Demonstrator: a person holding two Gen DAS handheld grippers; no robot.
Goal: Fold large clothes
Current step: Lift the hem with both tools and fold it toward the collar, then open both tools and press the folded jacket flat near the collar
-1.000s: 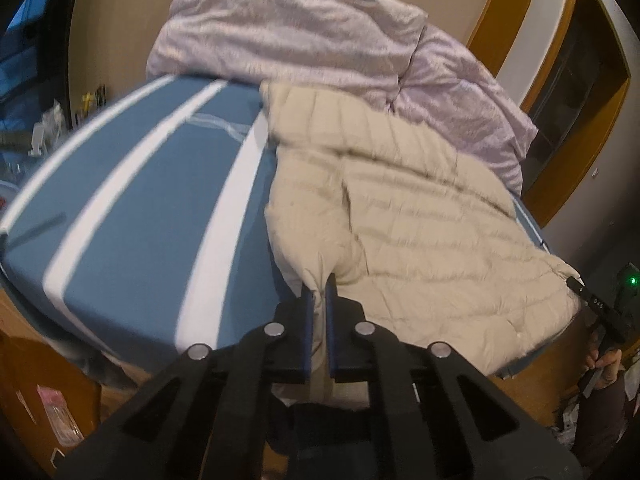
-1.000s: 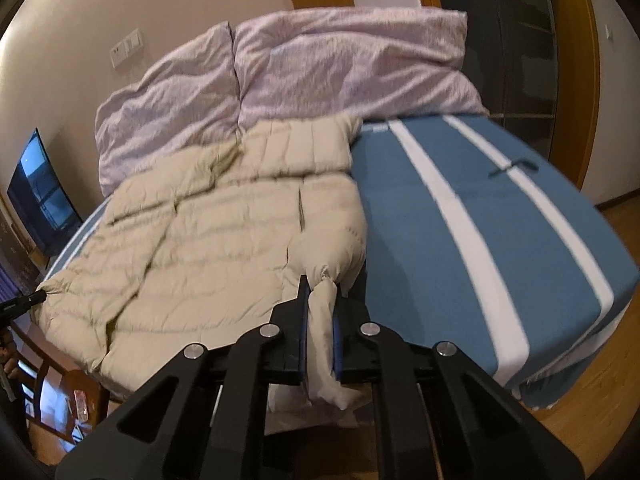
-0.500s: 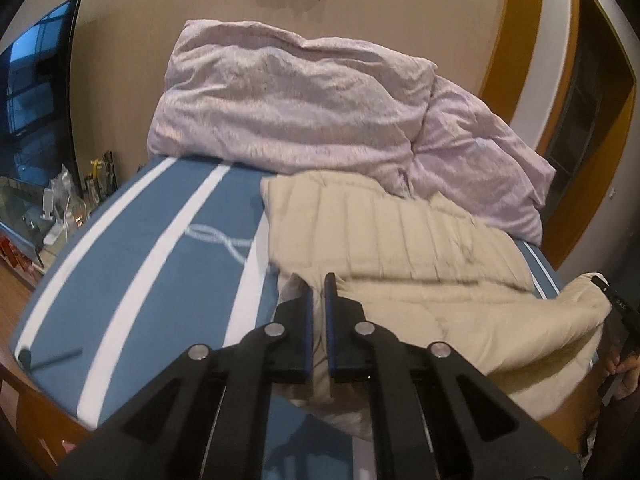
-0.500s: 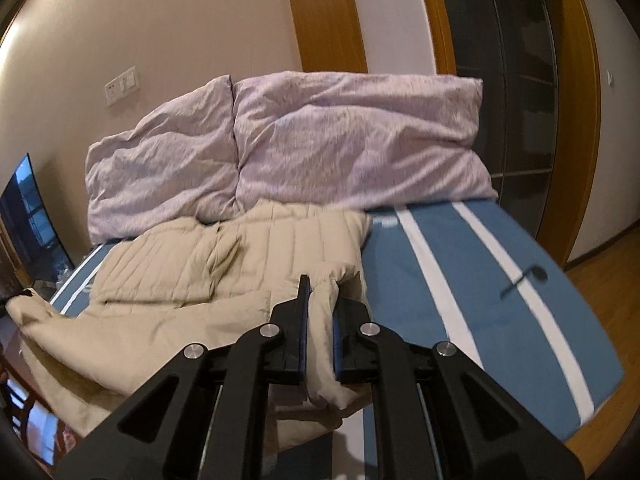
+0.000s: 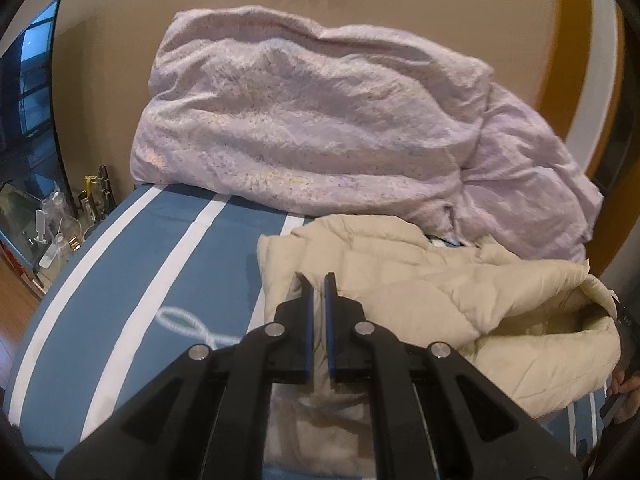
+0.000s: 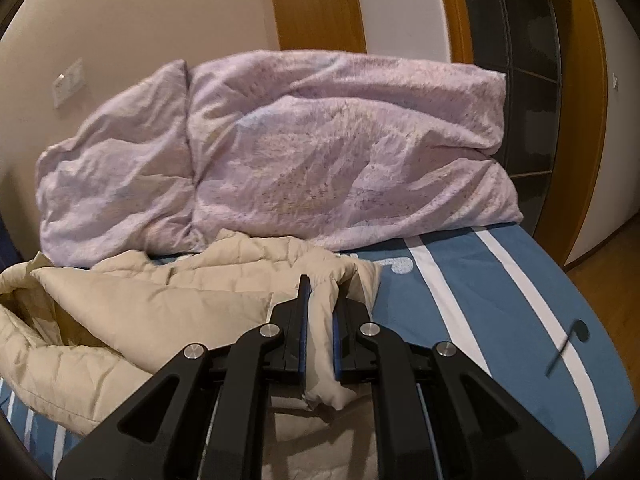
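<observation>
A cream quilted puffer jacket (image 5: 440, 292) lies on the blue bed, doubled over on itself. It also shows in the right wrist view (image 6: 160, 312). My left gripper (image 5: 318, 280) is shut on the jacket's edge at its left side, with fabric hanging between and below the fingers. My right gripper (image 6: 320, 284) is shut on a fold of the jacket at its right side, and a flap droops under the jaws. Both hold the lifted edge over the jacket's far part, close to the pillows.
Two lilac pillows (image 5: 320, 120) lean against the wall at the head of the bed; they also show in the right wrist view (image 6: 340, 152). The blue bedspread (image 5: 140, 280) with white stripes extends left, and right in the other view (image 6: 500, 300). A cluttered side table (image 5: 60, 232) stands at far left.
Both grippers have carried the jacket's near edge forward toward the pillows, folding the jacket over itself. The flat spread jacket is now a doubled bundle.
</observation>
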